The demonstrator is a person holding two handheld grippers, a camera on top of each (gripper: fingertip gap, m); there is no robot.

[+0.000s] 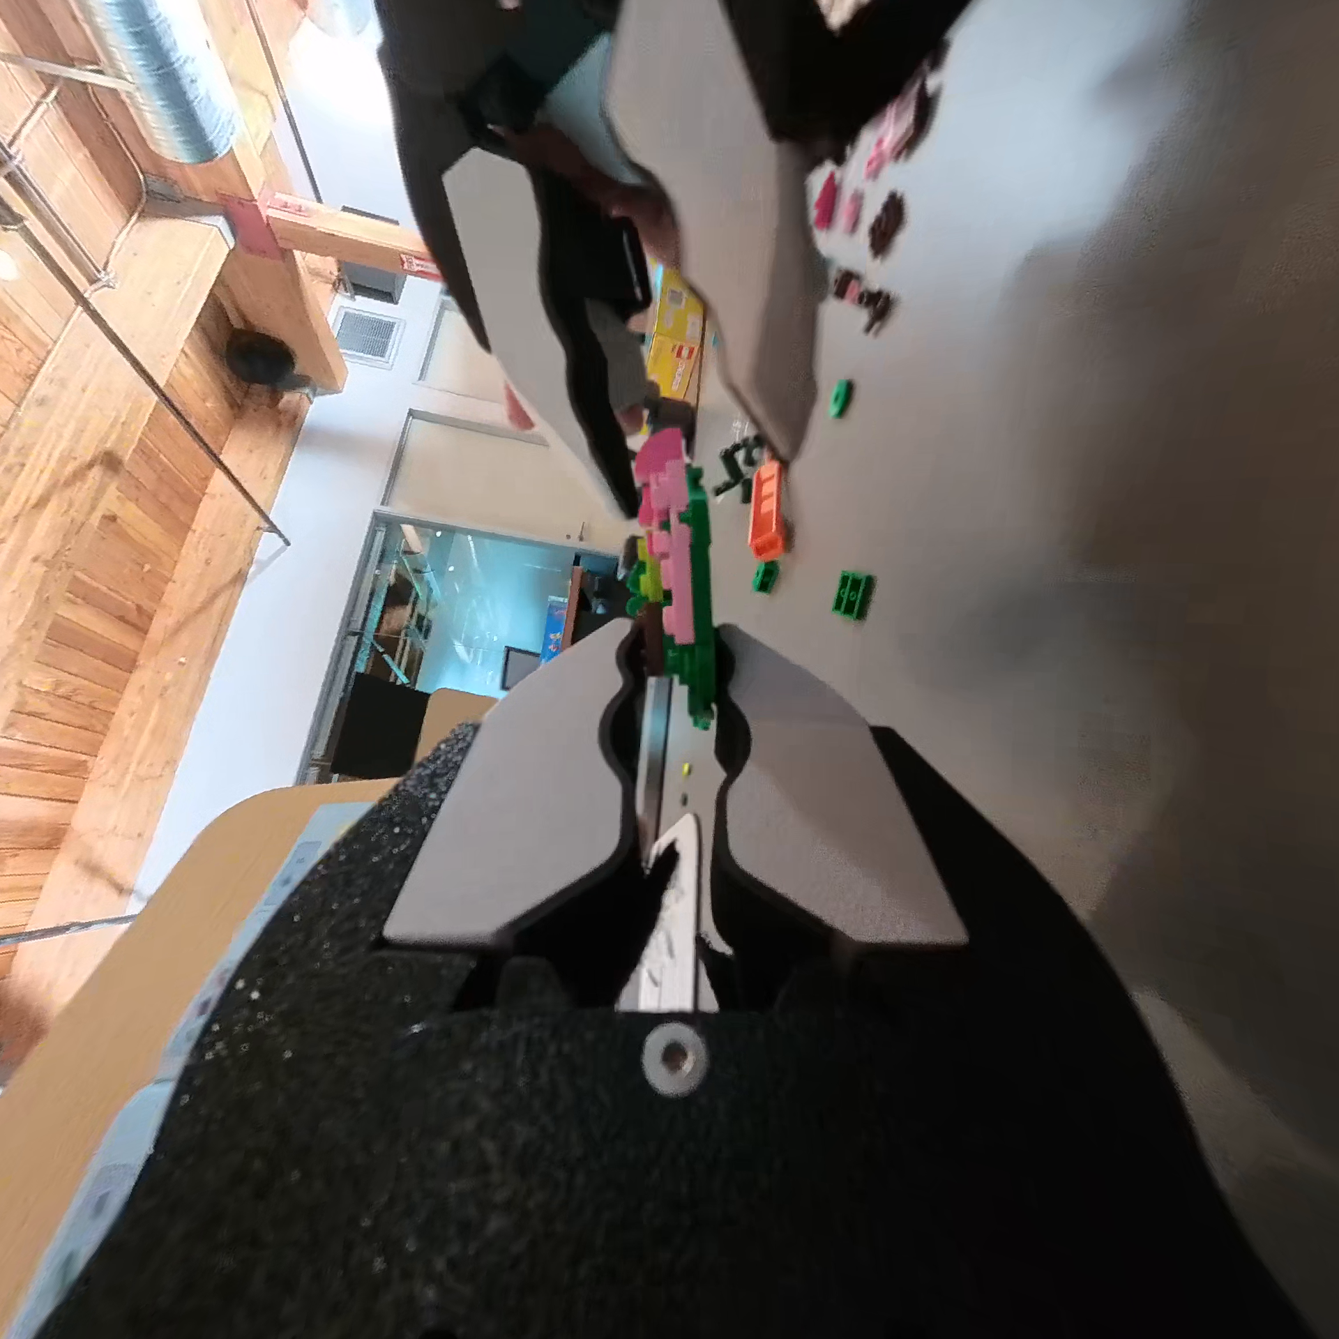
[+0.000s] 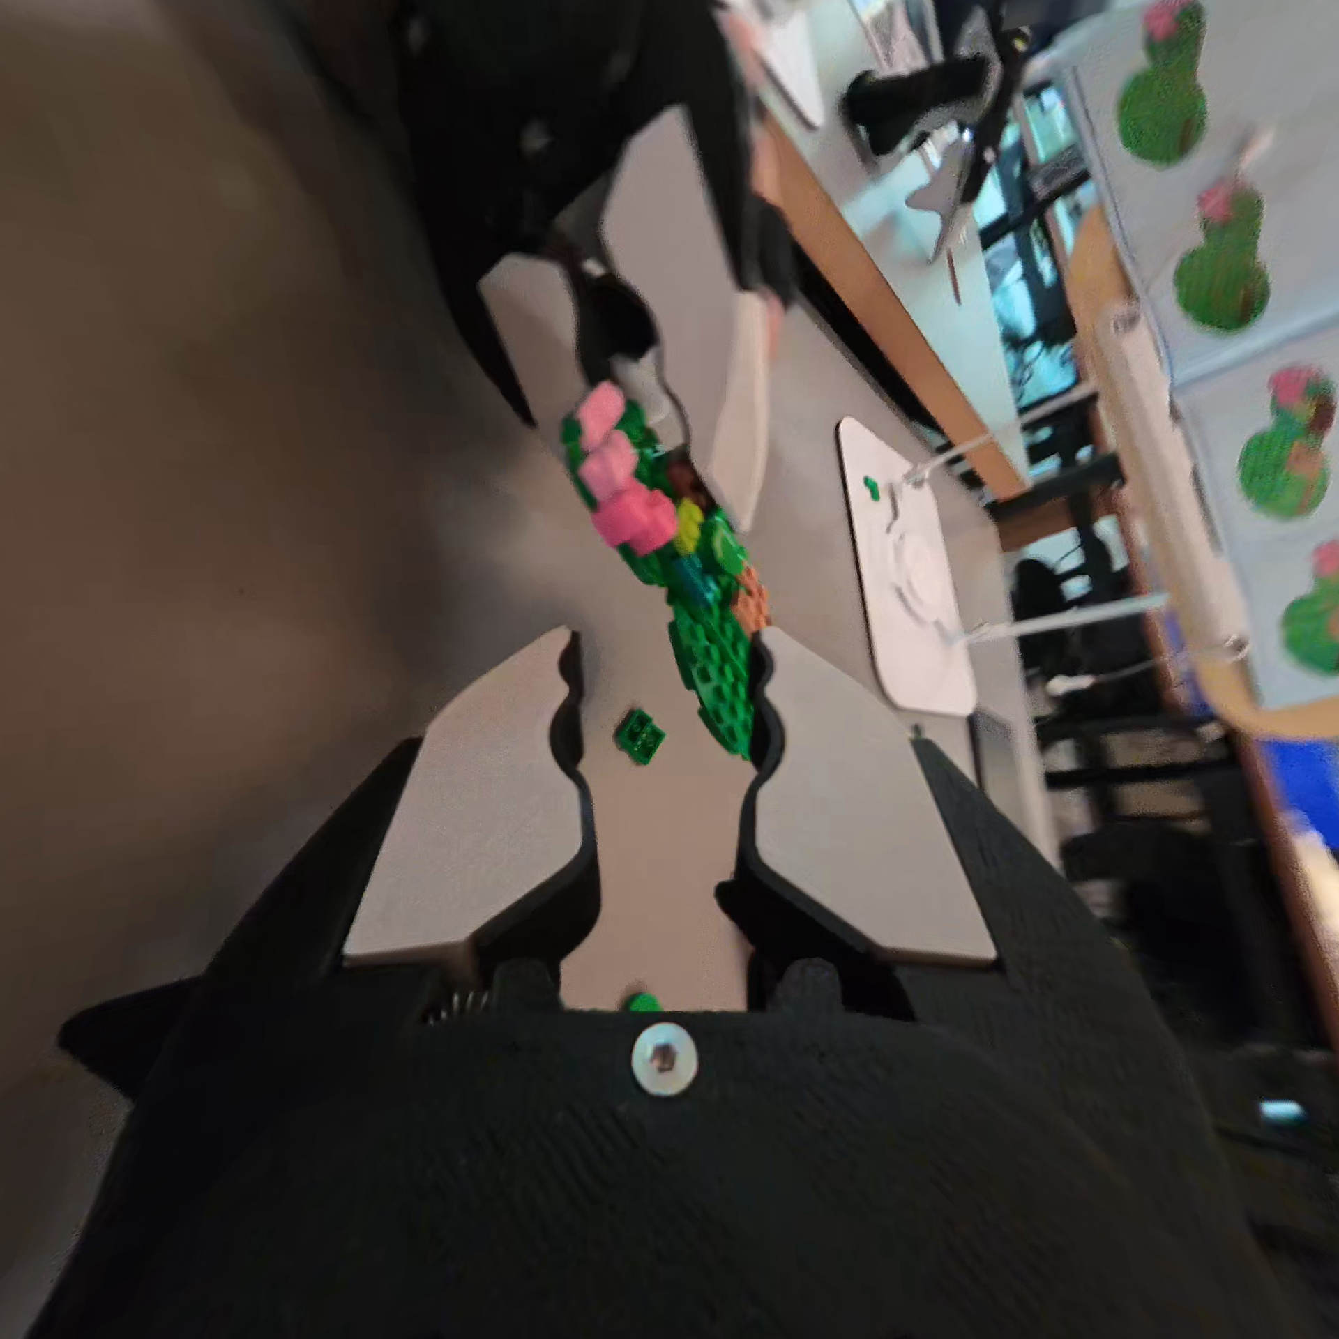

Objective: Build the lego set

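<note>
Left wrist view: left claw (image 1: 677,652) clamps the part-built green-and-pink model (image 1: 677,558); right claw (image 2: 666,652) stands apart. Loose bricks (image 1: 853,594) on the table (image 1: 1087,507) remain unplaced.

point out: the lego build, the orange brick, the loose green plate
lego build (image 1: 677,565), left wrist view, pink layer.
orange brick (image 1: 768,511), left wrist view, its middle.
loose green plate (image 2: 640,736), right wrist view, studded top.

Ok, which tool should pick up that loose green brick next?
Right, probably. The right tool is open, with the loose green brick on the table framed between its fingers. The left tool is shut on the lego build, so it is busy.
</note>
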